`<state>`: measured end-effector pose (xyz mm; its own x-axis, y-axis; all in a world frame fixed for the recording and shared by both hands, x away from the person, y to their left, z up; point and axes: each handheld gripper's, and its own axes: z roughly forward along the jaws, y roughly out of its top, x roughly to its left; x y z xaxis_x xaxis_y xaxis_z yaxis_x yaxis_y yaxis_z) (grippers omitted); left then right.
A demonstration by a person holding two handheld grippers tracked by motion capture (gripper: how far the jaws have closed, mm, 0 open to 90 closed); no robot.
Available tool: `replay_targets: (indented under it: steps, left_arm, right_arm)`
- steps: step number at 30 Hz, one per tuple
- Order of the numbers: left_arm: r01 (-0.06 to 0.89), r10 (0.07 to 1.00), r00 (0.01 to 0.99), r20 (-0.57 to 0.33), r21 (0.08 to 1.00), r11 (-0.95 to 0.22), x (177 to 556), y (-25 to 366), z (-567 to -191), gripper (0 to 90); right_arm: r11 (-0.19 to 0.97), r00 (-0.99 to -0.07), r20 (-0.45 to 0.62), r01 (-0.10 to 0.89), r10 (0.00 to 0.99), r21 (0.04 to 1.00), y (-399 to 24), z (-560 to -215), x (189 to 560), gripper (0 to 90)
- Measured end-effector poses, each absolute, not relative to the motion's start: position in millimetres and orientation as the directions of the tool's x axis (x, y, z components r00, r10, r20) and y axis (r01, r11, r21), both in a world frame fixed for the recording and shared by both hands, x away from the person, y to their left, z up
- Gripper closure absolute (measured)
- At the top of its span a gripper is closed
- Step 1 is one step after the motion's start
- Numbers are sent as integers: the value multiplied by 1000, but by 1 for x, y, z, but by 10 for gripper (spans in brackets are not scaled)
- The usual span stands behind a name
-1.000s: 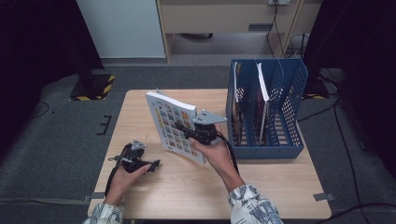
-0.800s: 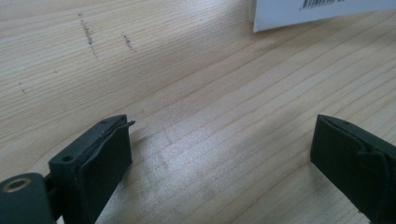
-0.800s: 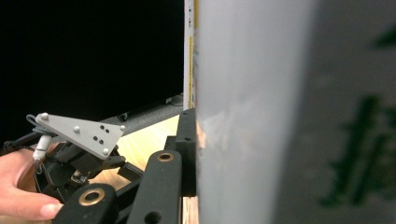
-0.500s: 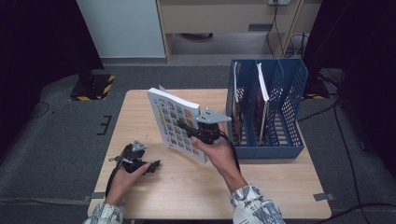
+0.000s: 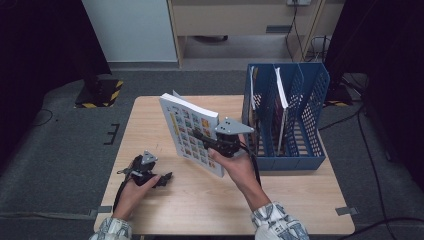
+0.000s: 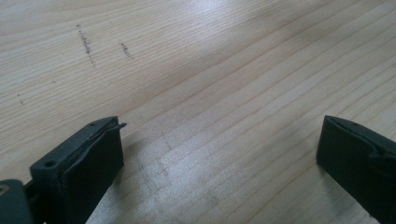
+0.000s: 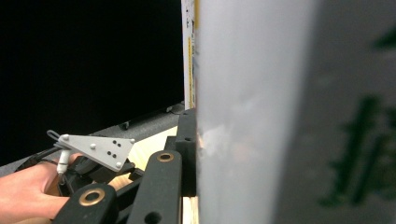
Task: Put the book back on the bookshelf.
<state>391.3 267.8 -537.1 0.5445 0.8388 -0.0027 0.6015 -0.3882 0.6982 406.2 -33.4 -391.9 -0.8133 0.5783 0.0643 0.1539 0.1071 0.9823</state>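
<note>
**Book held upright, just left of the file rack**

The thick white paperback book with a colourful picture-grid cover (image 5: 192, 134) stands tilted on edge above the pale wooden desk (image 5: 200, 210), just left of the blue plastic slotted file rack (image 5: 300, 120). The right tool (image 5: 212, 145) is clamped on the book's lower edge. The book's long side runs near upright, so I judge it needs a short carry rightward into a slot. The left tool (image 5: 162, 179), jaws just spread wide and empty, rests well left of the rack.
</note>
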Motion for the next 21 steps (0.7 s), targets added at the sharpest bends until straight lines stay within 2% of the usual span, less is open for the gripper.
replay_targets:
  steps: [21]
  left_arm:
    - [601, 838, 546, -2, 697, -390, 392, 268, -537, 0]
  right_arm:
    - [93, -813, 70, 151, 578, 984, -55, -388, 399, 740]
